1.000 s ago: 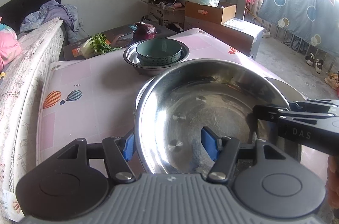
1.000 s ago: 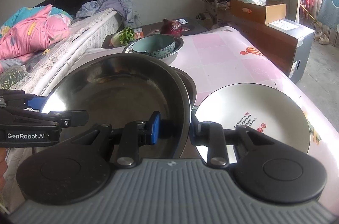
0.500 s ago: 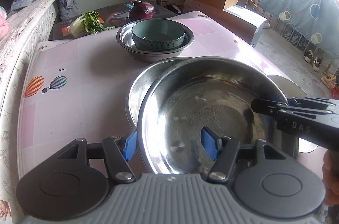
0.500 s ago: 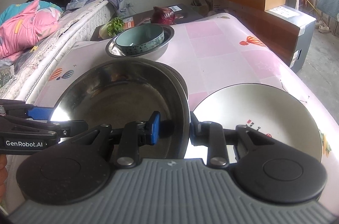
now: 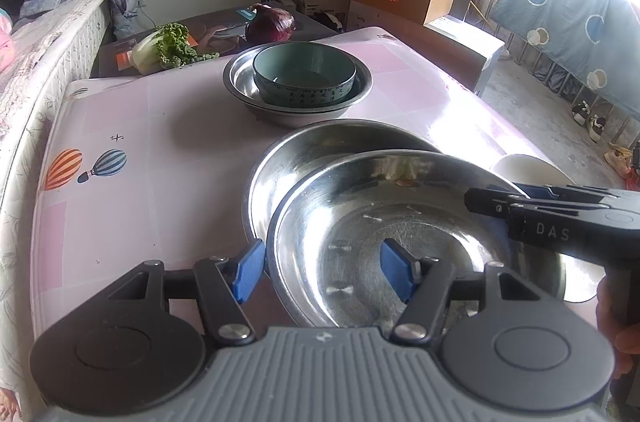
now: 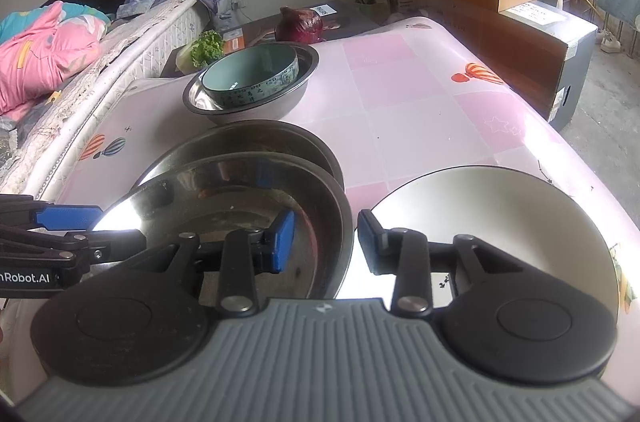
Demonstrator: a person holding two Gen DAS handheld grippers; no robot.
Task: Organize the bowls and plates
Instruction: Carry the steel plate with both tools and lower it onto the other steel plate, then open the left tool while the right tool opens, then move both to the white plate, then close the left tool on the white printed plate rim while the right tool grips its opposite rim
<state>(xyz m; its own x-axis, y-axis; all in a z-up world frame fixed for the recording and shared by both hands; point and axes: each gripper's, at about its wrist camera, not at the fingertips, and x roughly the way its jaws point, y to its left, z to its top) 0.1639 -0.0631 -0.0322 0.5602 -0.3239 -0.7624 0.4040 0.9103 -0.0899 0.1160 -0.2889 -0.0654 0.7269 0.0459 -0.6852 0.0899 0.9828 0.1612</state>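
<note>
A steel basin sits nested, slightly offset, in a second steel basin on the pink counter. The left gripper straddles its near-left rim, jaws spread, neither pad pressing. The right gripper has just been opening, the right rim between its parted pads. A white plate lies to the right; a green bowl rests in a far basin.

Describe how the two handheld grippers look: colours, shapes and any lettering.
The left gripper and right gripper match: ribbed grey body, two round black discs, black linkage arms with silver pivot pins, blue finger pads. White side lettering reads "DAS" on the right one, "nRobot.AI" on the left.
</note>
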